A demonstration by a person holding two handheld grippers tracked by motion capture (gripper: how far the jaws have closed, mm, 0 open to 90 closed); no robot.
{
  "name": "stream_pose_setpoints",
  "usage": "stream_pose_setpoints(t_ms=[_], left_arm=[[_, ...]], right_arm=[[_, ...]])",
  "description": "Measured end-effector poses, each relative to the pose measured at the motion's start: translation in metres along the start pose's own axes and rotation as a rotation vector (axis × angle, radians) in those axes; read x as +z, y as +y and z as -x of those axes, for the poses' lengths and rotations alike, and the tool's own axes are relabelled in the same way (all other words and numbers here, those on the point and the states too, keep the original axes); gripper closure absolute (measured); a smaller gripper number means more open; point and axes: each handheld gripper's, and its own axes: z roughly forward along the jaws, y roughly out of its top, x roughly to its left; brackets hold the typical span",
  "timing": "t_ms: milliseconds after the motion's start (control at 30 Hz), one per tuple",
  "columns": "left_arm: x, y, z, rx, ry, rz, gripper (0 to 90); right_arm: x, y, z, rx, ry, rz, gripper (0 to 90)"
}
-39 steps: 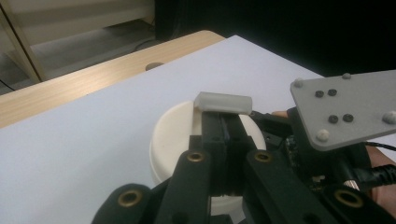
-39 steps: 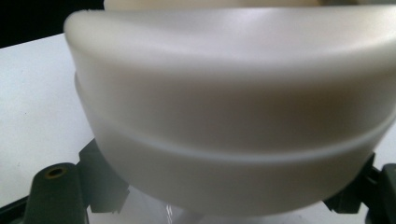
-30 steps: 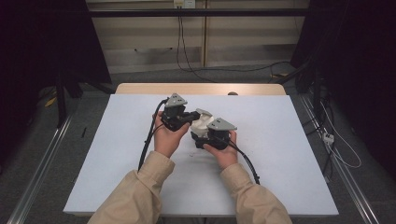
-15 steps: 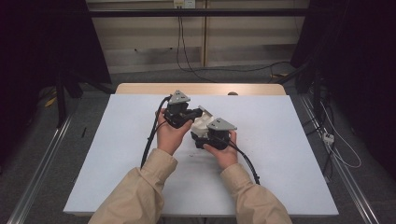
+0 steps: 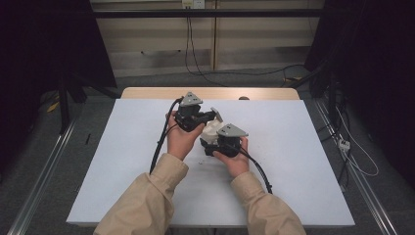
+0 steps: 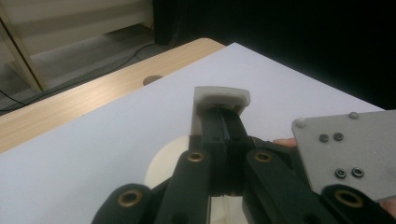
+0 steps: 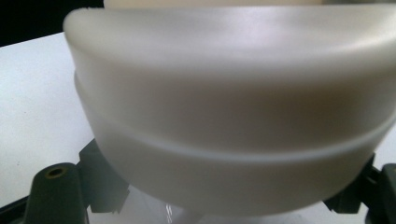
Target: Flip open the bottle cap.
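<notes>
Mid-surface: white plastic container (image 5: 211, 128) held above the white surface (image 5: 303, 161), between both claws.
Left claw (image 6: 223, 122): clenched on the container's pale lid flap (image 6: 222, 95).
Right claw (image 5: 211, 147): clenched on the container's rounded body (image 7: 233, 116).

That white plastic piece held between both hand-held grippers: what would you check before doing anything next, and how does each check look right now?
1. Left hand-held gripper shut on the flat tab of the white plastic piece: ok, jaws pinched together on it.
2. Right hand-held gripper gripping the piece's round body: ok, jaws at both sides.
3. Piece lifted off the white table: cannot tell.
4. Cables trailing free of the piece: ok.
5. Whether the tab and the round body are separate parts: cannot tell.
</notes>
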Motion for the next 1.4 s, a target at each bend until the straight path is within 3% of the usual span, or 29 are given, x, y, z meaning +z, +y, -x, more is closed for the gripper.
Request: stream_pose_setpoints(t_ms=[267, 833, 1400], left_arm=[[0.002, 0.002, -0.001, -0.014, -0.007, 0.006, 90.0], [0.009, 0.011, 0.001, 0.017, -0.010, -0.008, 90.0], [0.017, 0.017, 0.001, 0.019, -0.012, -0.023, 90.0]], right_arm=[[0.000, 0.000, 0.000, 0.001, -0.001, -0.001, 18.9], [0.000, 0.000, 0.000, -0.004, -0.002, -0.001, 18.9], [0.000, 0.000, 0.000, -0.003, -0.001, -0.003, 18.9]])
